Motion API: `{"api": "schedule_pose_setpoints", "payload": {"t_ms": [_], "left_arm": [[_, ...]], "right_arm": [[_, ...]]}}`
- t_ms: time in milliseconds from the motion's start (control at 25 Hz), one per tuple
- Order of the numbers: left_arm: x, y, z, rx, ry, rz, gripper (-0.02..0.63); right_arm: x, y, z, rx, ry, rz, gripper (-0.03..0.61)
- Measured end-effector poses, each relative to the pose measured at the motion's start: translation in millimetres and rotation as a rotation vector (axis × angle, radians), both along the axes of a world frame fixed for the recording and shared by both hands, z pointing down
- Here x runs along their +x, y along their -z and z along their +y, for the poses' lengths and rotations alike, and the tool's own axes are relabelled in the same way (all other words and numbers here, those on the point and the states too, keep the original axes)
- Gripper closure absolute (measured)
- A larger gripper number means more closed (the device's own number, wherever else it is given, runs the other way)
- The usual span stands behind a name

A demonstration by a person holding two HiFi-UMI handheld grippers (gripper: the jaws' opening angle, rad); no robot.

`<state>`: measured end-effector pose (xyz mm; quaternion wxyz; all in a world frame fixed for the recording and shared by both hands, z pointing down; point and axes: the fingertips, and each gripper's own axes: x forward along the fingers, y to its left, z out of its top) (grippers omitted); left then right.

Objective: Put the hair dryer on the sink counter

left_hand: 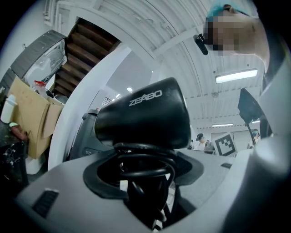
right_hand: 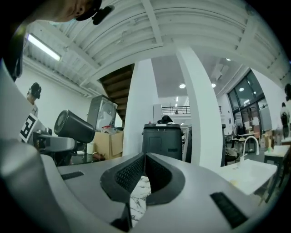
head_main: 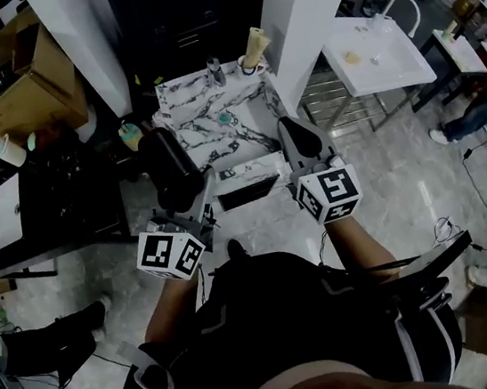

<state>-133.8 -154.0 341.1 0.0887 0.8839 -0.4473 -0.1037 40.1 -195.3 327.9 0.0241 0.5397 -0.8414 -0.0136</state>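
Observation:
The black hair dryer (head_main: 169, 167) hangs in front of me, just left of the marble sink counter (head_main: 202, 135) and near its front. My left gripper (head_main: 191, 207) is shut on the dryer's handle, with the coiled cord caught between the jaws. In the left gripper view the dryer barrel (left_hand: 146, 113) fills the middle above that gripper (left_hand: 145, 169). My right gripper (head_main: 292, 134) is shut and empty over the counter's right front corner. In the right gripper view its jaws (right_hand: 143, 157) meet, with marble (right_hand: 138, 200) showing below and the hair dryer (right_hand: 75, 126) off to the left.
On the counter stand a teal cup (head_main: 131, 136), a small bottle (head_main: 215, 71) and a holder (head_main: 251, 51) at the back. White pillars (head_main: 309, 18) flank it. A white basin table (head_main: 377, 55) is at the right, a cardboard box (head_main: 25, 80) and a dark table (head_main: 48, 212) at the left.

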Motion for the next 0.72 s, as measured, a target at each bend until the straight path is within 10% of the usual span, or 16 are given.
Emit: {"api": "schedule_pose_setpoints", "payload": {"t_ms": [720], "left_arm": [[3.5, -3.3, -54.8, -0.038, 0.018, -0.032, 0.33]], "right_arm": [[-22.7, -10.8, -66.5, -0.074, 0.093, -0.036, 0.554]]}}
